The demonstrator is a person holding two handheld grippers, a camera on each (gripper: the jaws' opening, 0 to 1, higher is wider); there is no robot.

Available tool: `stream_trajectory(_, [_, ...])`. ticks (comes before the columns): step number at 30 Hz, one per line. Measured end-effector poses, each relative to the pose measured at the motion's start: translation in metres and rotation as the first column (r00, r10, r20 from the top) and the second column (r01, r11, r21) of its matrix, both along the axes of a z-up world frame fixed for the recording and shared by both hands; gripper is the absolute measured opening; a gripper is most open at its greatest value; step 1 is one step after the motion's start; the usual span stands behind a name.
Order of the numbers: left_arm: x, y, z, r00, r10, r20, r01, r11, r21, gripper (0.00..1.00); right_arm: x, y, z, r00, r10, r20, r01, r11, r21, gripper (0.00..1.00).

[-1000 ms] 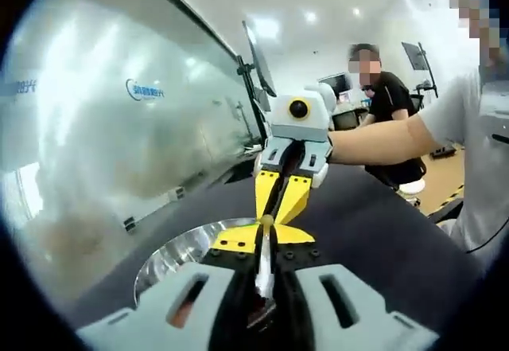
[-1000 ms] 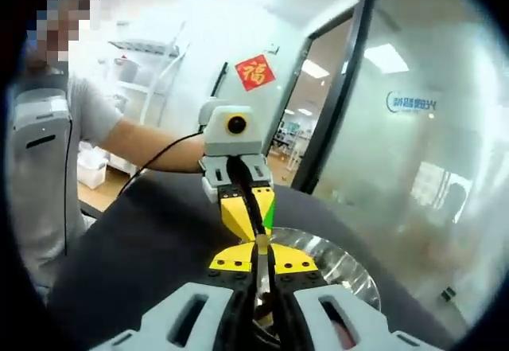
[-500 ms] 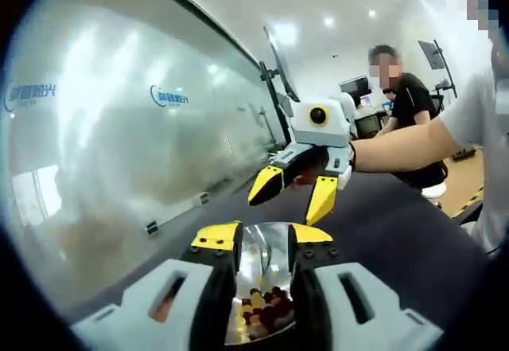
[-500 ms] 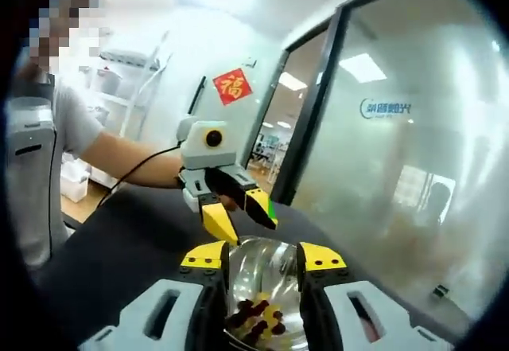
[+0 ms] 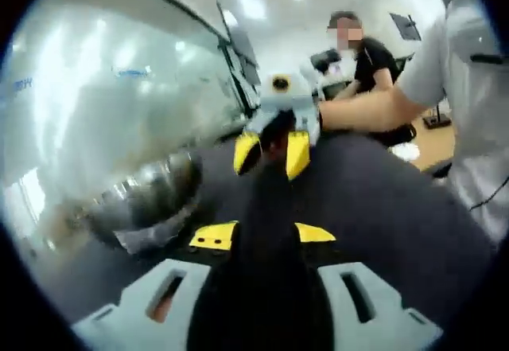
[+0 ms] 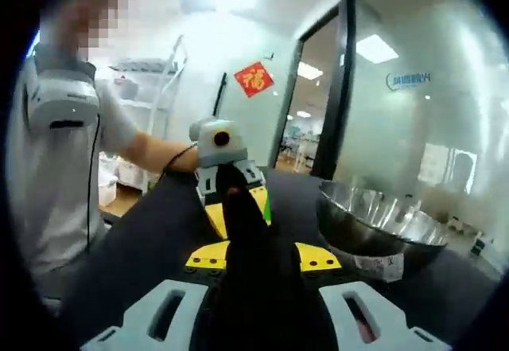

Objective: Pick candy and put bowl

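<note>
Flanking steel bowl [image 6: 382,224], red sign [image 6: 254,79].

Dark tabletop [image 5: 382,208], frosted glass wall [image 6: 413,120] with logo, red paper sign [image 6: 252,78], shelving rack [image 6: 155,88], seated person [image 5: 374,56] in black behind.

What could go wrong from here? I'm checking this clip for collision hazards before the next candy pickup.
1. The left gripper and right gripper face each other low over the black table, jaws open. They might clash if both advance.
2. The steel bowl sits right beside both grippers. A sideways swing could knock it.
3. The left gripper view is blurred, so aiming may be unreliable at this moment.
</note>
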State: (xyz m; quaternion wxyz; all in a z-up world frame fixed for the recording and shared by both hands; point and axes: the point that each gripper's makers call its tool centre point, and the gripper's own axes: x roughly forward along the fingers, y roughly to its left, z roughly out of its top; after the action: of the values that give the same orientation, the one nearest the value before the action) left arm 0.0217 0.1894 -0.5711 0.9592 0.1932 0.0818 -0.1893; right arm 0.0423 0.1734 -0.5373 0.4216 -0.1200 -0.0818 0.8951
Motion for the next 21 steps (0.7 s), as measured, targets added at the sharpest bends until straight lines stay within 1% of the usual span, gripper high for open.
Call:
stream_trajectory(1, [0.002, -0.003, 0.005, 1.0, -0.006, -0.002, 0.006, 0.999, -0.053, 0.16, -0.003, -0.003, -0.01, 1.0, 0.017, -0.015, -0.018, 0.997, -0.07, 0.24])
stream_trajectory(2, [0.003, 0.0, 0.006, 1.0, 0.004, 0.003, -0.004, 1.0, -0.001, 0.17, -0.004, -0.003, -0.017, 1.0, 0.021, 0.016, -0.02, 0.996, -0.087, 0.23])
stream_trajectory(3, [0.002, 0.002, 0.008, 1.0, 0.007, 0.017, -0.007, 1.0, 0.008, 0.17, -0.004, 0.0, -0.021, 0.998, 0.018, 0.052, -0.015, 0.997, -0.075, 0.21])
stream_trajectory(4, [0.001, 0.001, 0.008, 1.0, 0.008, 0.013, -0.008, 1.0, 0.005, 0.17, -0.007, -0.002, -0.027, 0.998, 0.037, 0.045, -0.032, 0.993, -0.11, 0.21])
stream_trajectory(5, [0.0, 0.0, 0.007, 1.0, 0.001, 0.003, -0.001, 1.0, -0.01, 0.17, -0.015, -0.007, -0.034, 0.997, 0.076, 0.021, -0.072, 0.986, -0.15, 0.22])
stream_trajectory(6, [-0.001, -0.003, 0.005, 1.0, -0.012, -0.006, 0.012, 1.0, -0.028, 0.17, -0.019, -0.013, -0.045, 0.993, 0.112, 0.048, -0.101, 0.977, -0.188, 0.22])
stream_trajectory(7, [0.0, -0.003, 0.004, 1.0, -0.016, -0.012, 0.016, 0.999, -0.034, 0.16, -0.019, -0.012, -0.05, 0.992, 0.108, 0.068, -0.094, 0.977, -0.19, 0.21])
stream_trajectory(8, [0.001, -0.004, 0.003, 1.0, -0.018, -0.014, 0.017, 0.999, -0.042, 0.16, -0.021, -0.011, -0.042, 0.994, 0.107, 0.0, -0.106, 0.977, -0.185, 0.2])
stream_trajectory(9, [0.002, -0.003, 0.004, 1.0, -0.016, -0.016, 0.015, 0.998, -0.053, 0.16, -0.017, -0.009, -0.044, 0.995, 0.098, 0.034, -0.09, 0.979, -0.185, 0.22])
stream_trajectory(10, [0.001, -0.003, 0.003, 1.0, -0.016, -0.017, 0.015, 0.998, -0.056, 0.16, -0.014, -0.007, -0.044, 0.996, 0.085, 0.033, -0.078, 0.981, -0.179, 0.25])
stream_trajectory(13, [0.002, -0.003, 0.003, 1.0, -0.017, -0.022, 0.015, 0.998, -0.056, 0.15, -0.013, -0.006, -0.044, 0.997, 0.078, 0.02, -0.073, 0.978, -0.193, 0.25])
stream_trajectory(14, [0.0, -0.005, 0.004, 1.0, -0.016, -0.022, 0.015, 0.998, -0.058, 0.15, -0.012, -0.006, -0.044, 0.997, 0.078, 0.018, -0.073, 0.978, -0.195, 0.25])
stream_trajectory(19, [0.001, -0.004, 0.003, 1.0, -0.016, -0.023, 0.015, 0.998, -0.061, 0.15, -0.011, -0.006, -0.044, 0.997, 0.078, 0.014, -0.074, 0.977, -0.198, 0.25])
stream_trajectory(20, [0.001, -0.003, 0.003, 1.0, -0.021, -0.019, 0.02, 0.998, -0.055, 0.15, -0.011, -0.006, -0.044, 0.997, 0.078, 0.012, -0.074, 0.977, -0.199, 0.25])
stream_trajectory(21, [0.002, -0.002, 0.004, 0.999, -0.033, -0.005, 0.033, 0.999, -0.029, 0.15, -0.014, -0.008, -0.043, 0.997, 0.076, 0.014, -0.072, 0.977, -0.199, 0.26])
